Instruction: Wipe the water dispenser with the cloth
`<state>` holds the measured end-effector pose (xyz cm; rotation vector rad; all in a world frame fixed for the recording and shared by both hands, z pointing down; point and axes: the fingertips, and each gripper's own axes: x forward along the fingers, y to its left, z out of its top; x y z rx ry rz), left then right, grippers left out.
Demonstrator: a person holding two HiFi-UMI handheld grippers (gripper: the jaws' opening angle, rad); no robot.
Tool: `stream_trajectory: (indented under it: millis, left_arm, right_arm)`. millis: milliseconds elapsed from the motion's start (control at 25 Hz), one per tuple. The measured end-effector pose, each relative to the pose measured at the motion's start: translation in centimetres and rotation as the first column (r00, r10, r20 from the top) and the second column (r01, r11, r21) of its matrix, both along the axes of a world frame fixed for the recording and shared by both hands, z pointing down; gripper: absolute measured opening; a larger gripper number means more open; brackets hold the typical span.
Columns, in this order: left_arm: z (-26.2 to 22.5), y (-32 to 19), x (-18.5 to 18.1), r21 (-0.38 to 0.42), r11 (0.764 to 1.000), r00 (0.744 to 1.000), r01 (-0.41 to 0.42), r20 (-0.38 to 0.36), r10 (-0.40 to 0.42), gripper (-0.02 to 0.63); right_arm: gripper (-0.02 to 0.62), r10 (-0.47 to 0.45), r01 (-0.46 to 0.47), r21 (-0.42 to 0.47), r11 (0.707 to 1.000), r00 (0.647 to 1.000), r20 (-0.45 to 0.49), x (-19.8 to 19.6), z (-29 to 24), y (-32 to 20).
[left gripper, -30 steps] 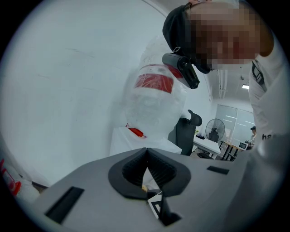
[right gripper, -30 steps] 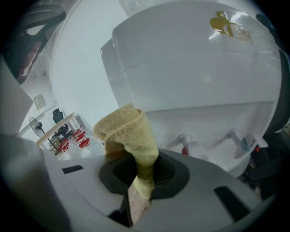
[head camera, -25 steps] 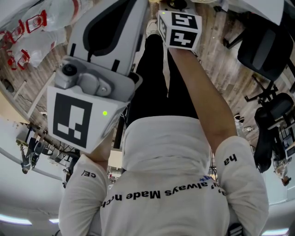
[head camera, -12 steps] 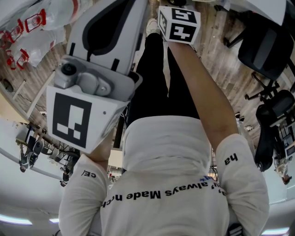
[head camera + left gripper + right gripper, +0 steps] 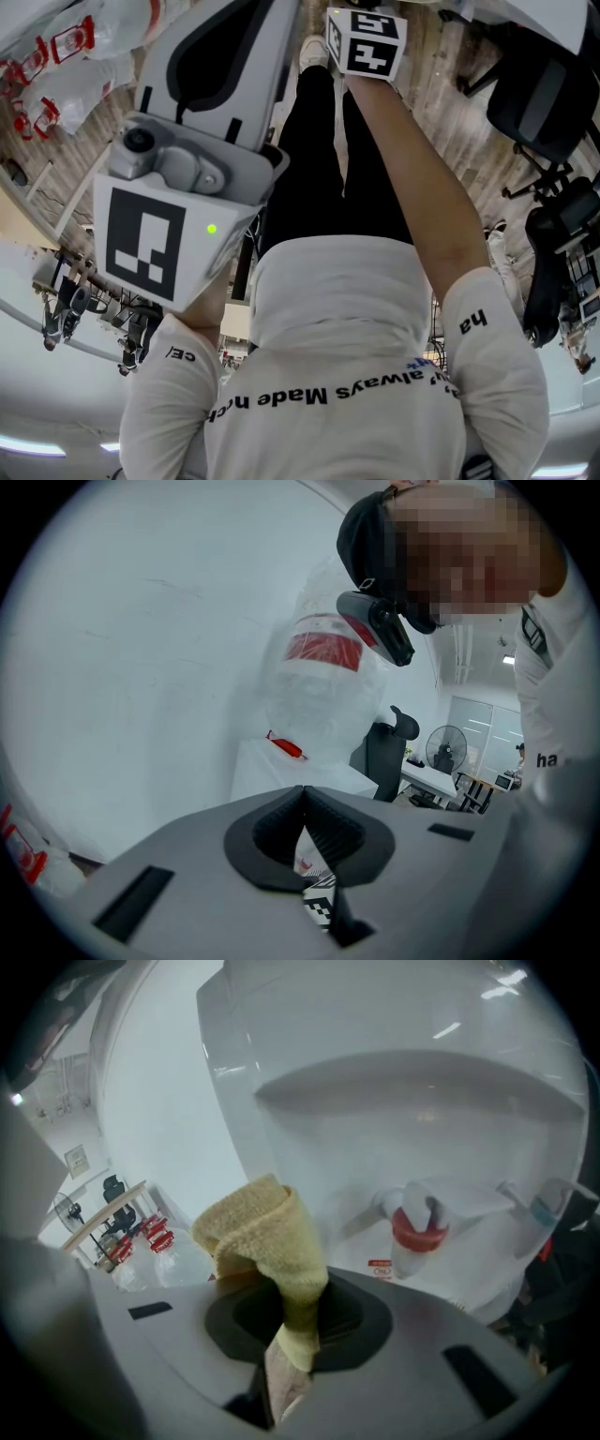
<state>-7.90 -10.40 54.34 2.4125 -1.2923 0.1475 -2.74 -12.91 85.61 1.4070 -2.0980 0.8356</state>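
one cloth (image 5: 262, 1234), clamped in right gripper (image 5: 292, 1321)

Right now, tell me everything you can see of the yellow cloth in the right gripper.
The yellow terry cloth looks soft and nappy, folded over into a thick bunch. The right gripper is shut on its lower part, so the folded end stands above the jaws, leaning slightly left. A paler strip hangs below them. Behind it is the white water dispenser; whether the cloth touches it cannot be told.

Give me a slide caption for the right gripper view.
Right gripper shut on a folded yellow cloth, held before the white water dispenser.
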Motion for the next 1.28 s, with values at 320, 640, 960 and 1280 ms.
stream_trajectory:
  millis: [320, 640, 960, 1280]
  left_arm:
    - [0.2, -0.2, -0.2, -0.003, 1.000, 1.000, 0.001, 0.000, -0.001, 0.018]
    - [0.2, 0.3, -0.1, -0.002, 1.000, 1.000, -0.003, 0.002, 0.003, 0.019]
    - [0.7, 0.4, -0.2, -0.012, 1.000, 1.000, 0.000, 0.002, 0.000, 0.018]
    - [1.1, 0.4, -0.8, -0.018, 1.000, 1.000, 0.009, 0.004, -0.009, 0.018]
  right_arm:
    - [0.063, -0.017, 0.016, -0.017, 1.000, 1.000, -0.026, 0.1, 1.9, -0.4]
    - [0.063, -0.010, 0.007, -0.051, 0.999, 0.999, -0.046, 0.7, 3.9, 0.1]
    - [0.064, -0.019, 0.012, -0.101, 0.995, 0.997, -0.069, 0.9, 5.0, -0.2]
    - [0.064, -0.051, 0.038, -0.149, 0.988, 0.995, -0.087, 1.0, 7.4, -0.5]
